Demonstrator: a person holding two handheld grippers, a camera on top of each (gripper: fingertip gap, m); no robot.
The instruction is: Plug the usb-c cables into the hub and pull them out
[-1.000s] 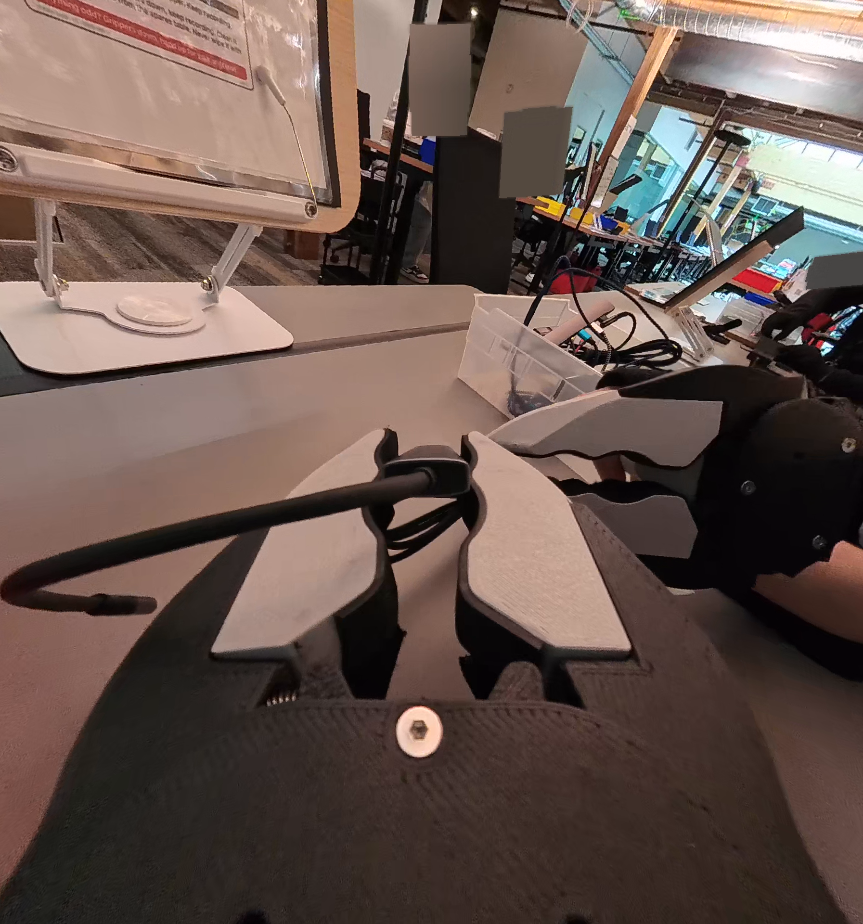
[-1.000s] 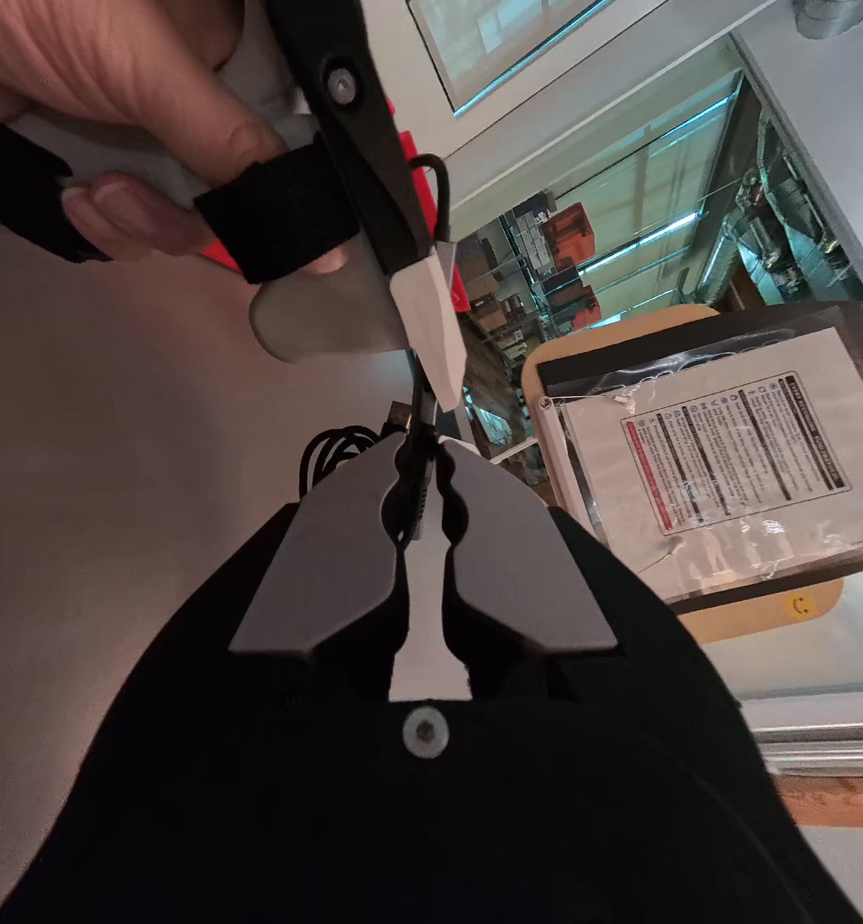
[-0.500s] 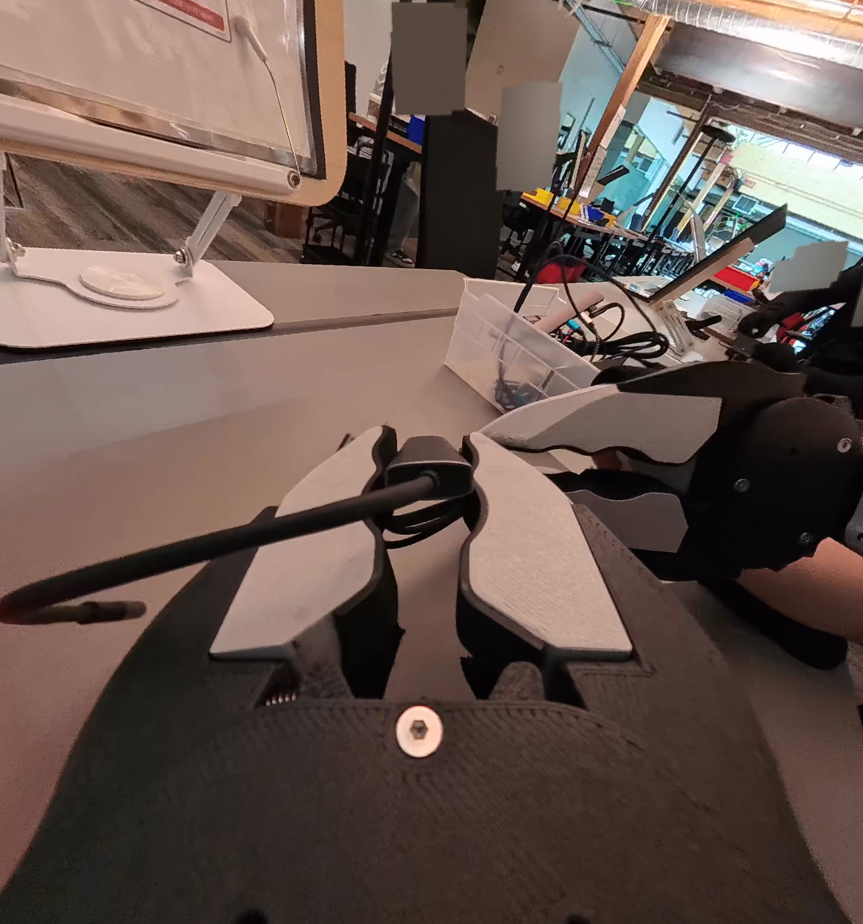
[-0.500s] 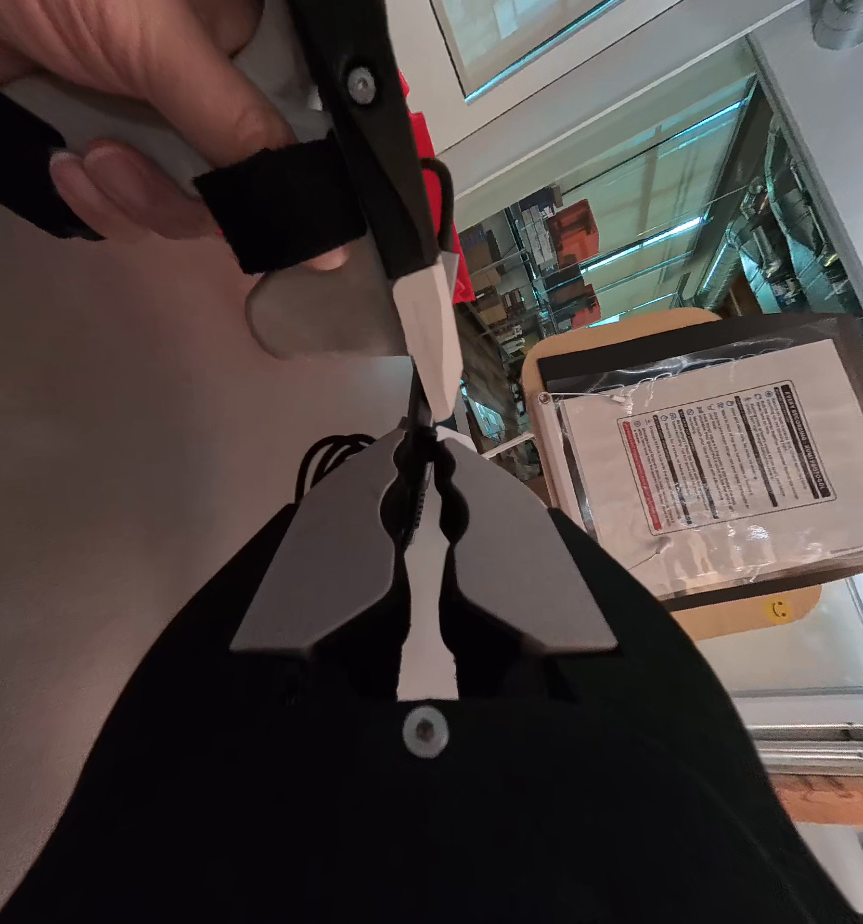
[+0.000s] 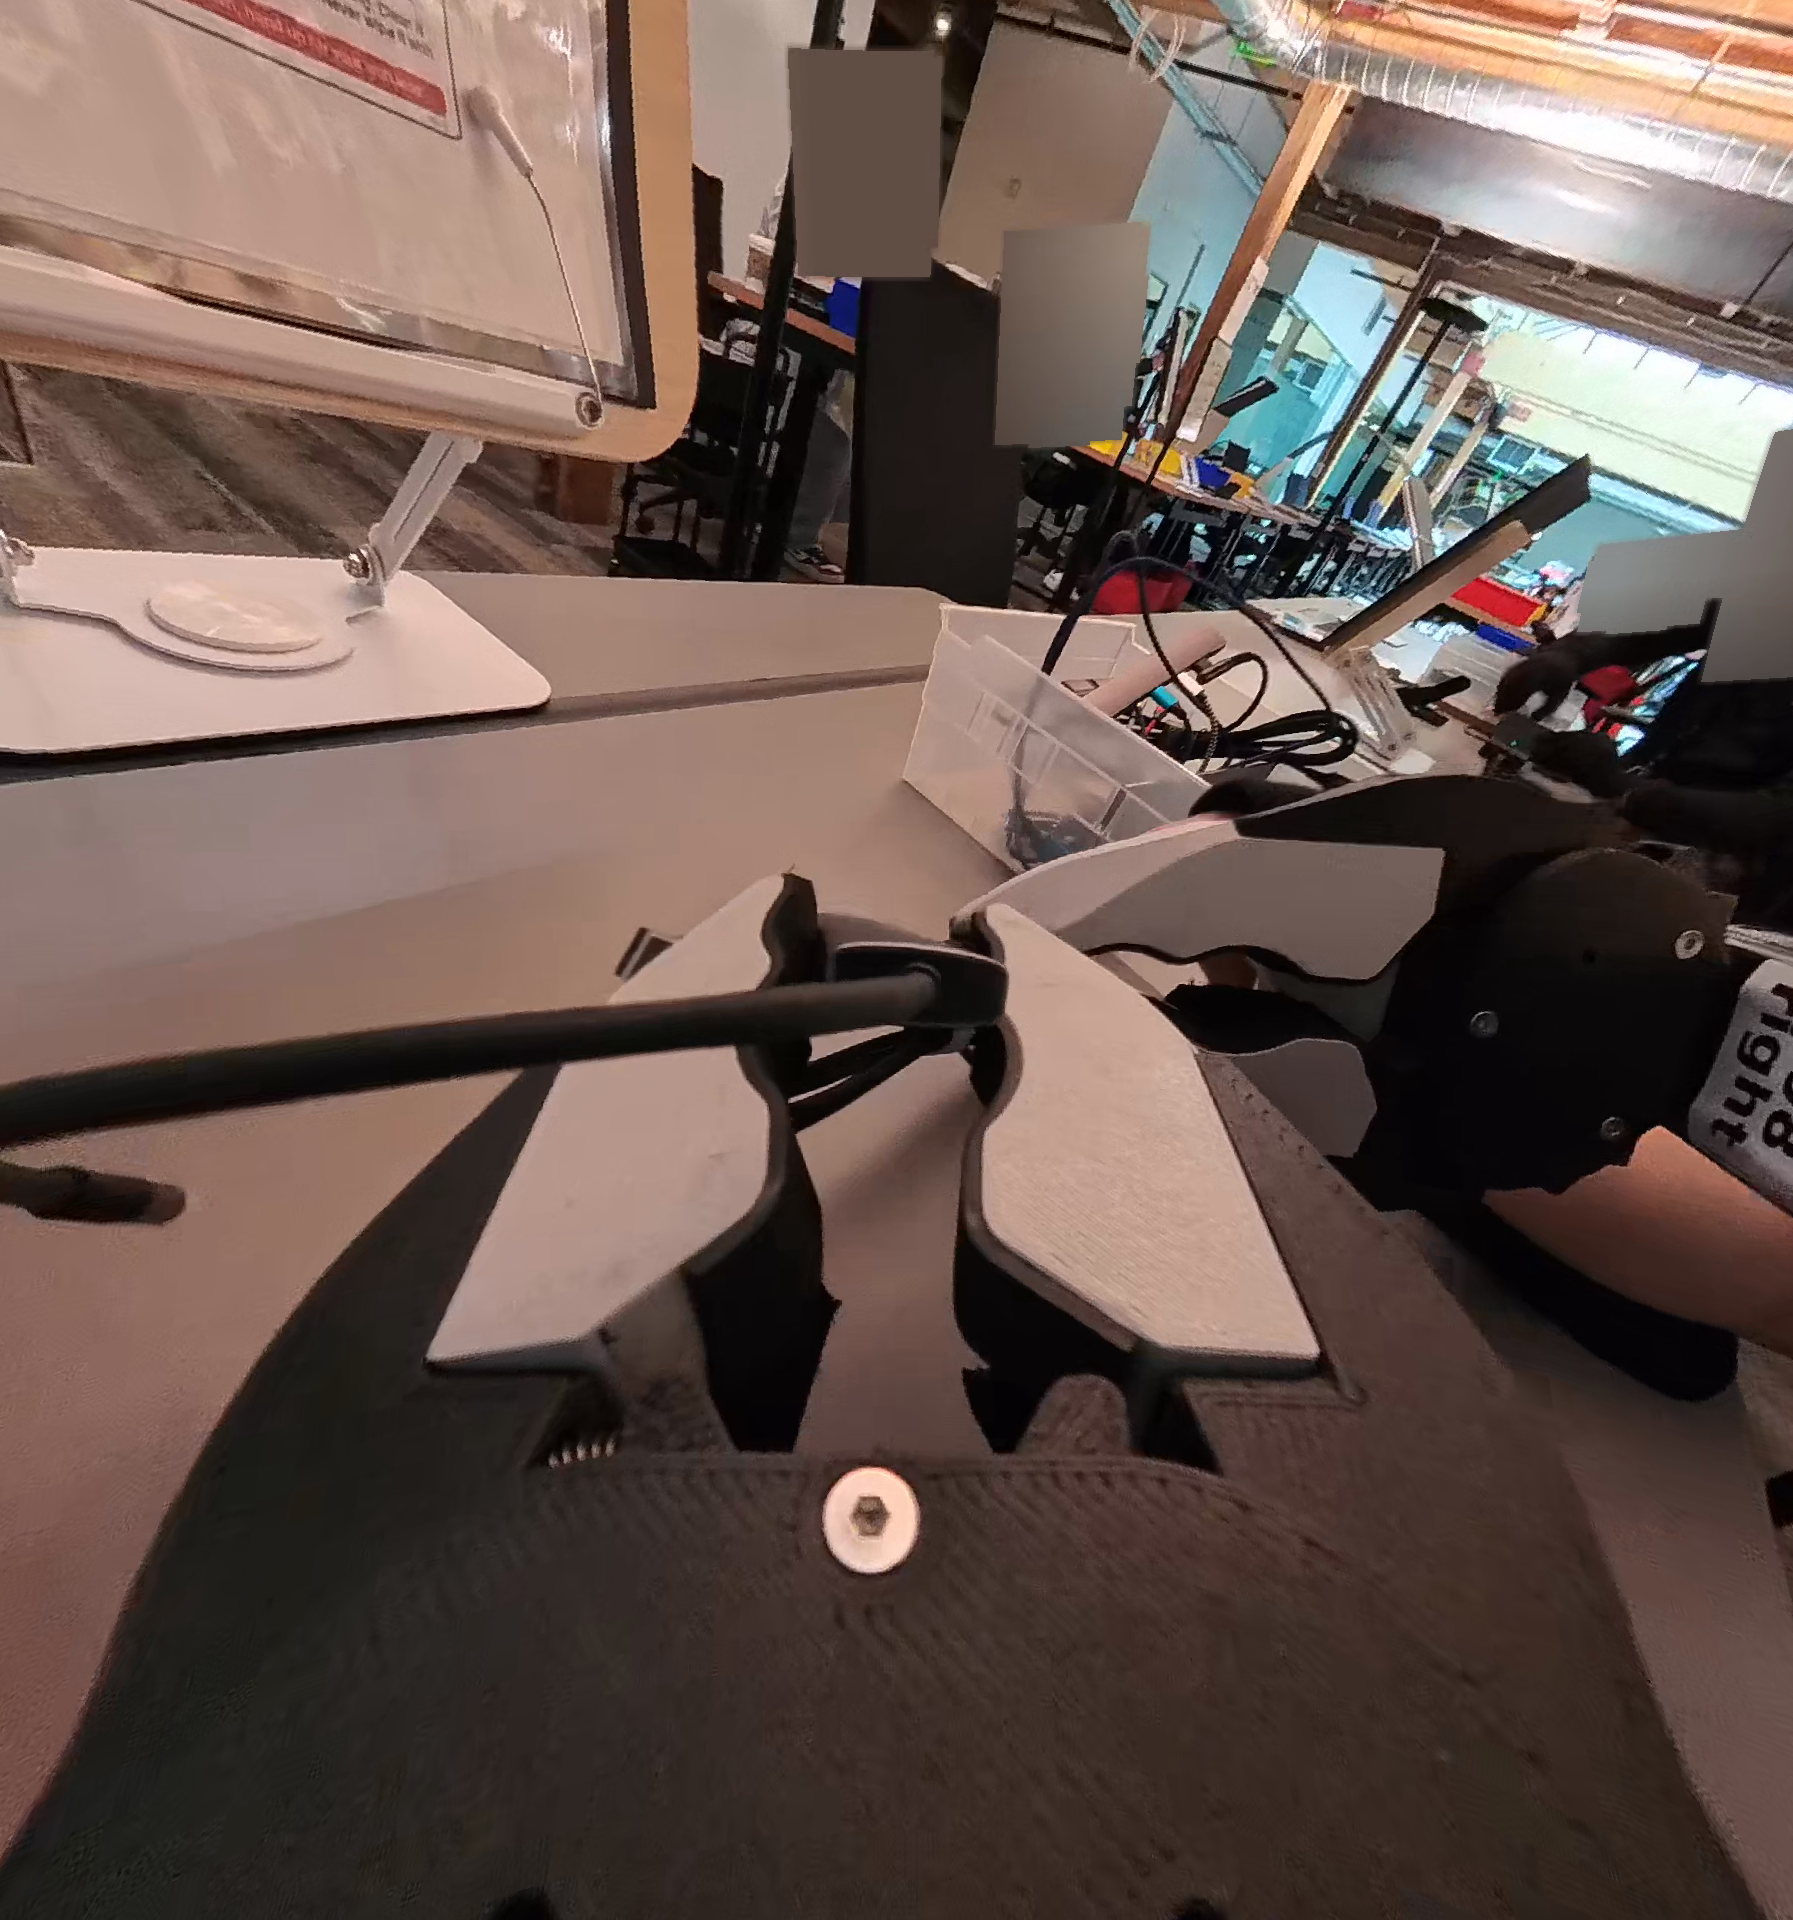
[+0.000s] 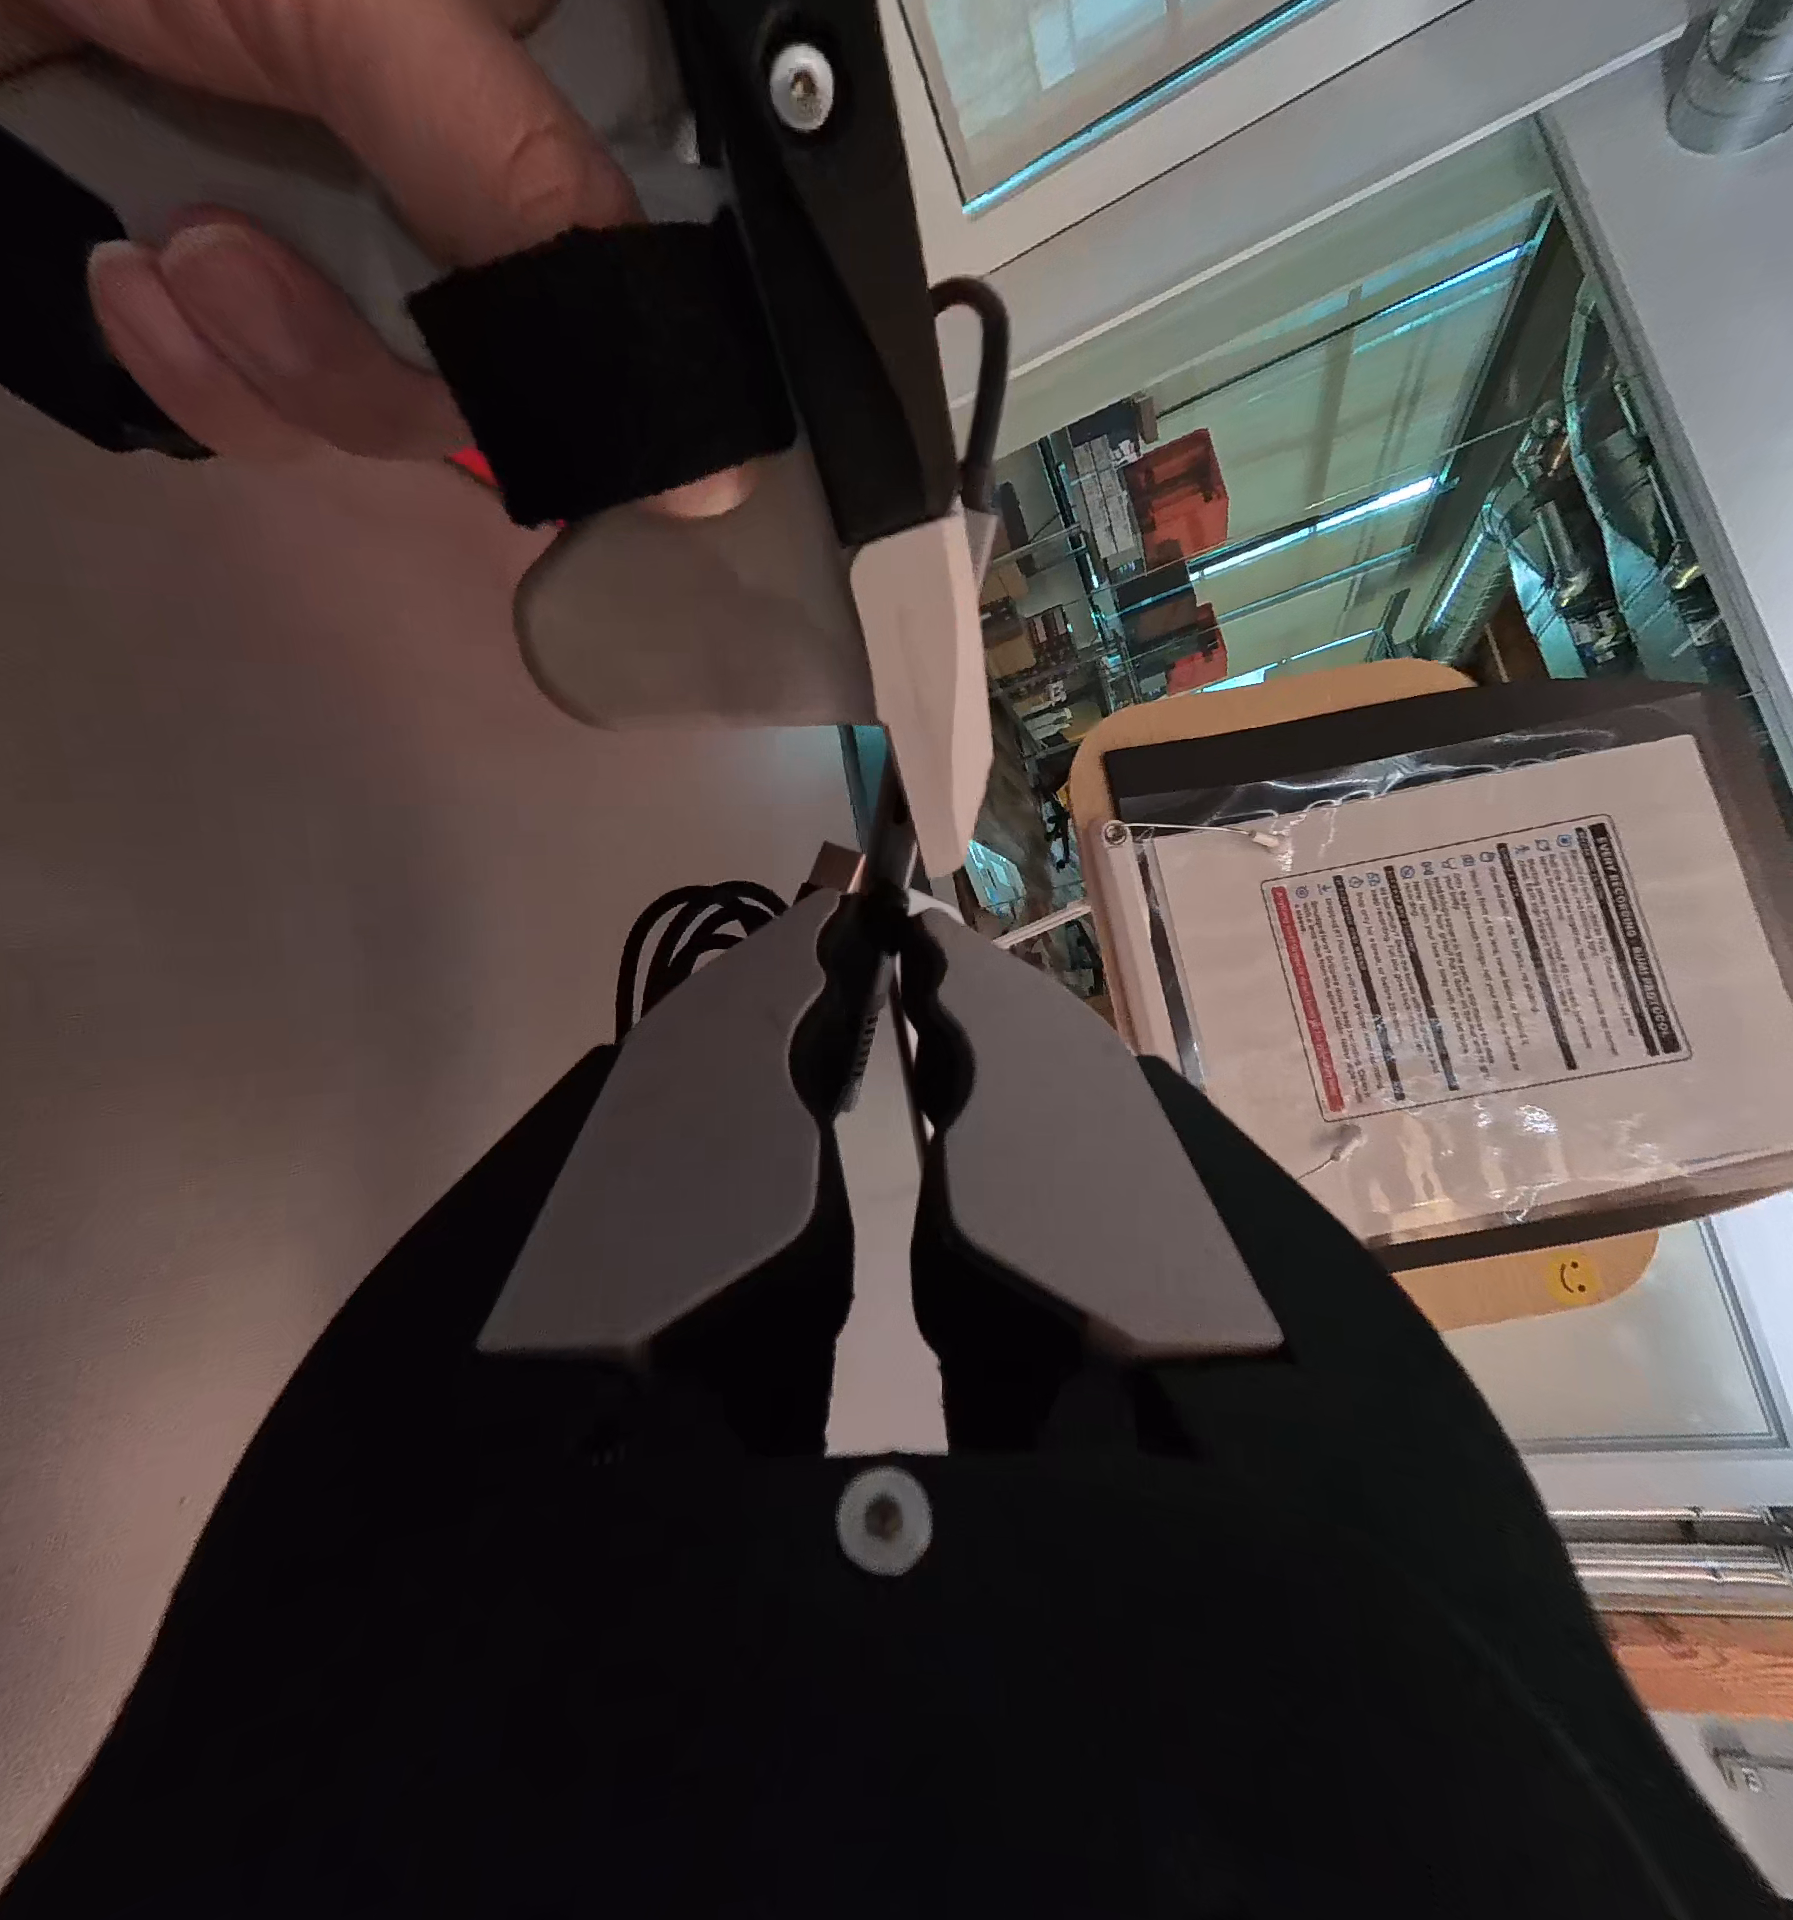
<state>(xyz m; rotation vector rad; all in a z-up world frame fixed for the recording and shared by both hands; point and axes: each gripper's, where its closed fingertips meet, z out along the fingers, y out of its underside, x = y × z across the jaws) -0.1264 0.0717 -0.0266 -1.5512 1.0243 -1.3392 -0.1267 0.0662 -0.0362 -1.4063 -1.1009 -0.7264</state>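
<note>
Left gripper (image 5: 897, 961) jaws pinch the hub (image 5: 918, 971); right gripper (image 6: 876, 935) jaws clamp its cable (image 6: 861, 1029).

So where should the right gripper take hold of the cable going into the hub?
On the stiff plug by the hub, not the limp cord. Come side-on from the right, fingers across the plug's flat faces, so the pull runs straight along the port.

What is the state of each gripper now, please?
Left gripper: jaws shut on the black hub.
Right gripper: jaws shut on a thin black cable plug.
</note>
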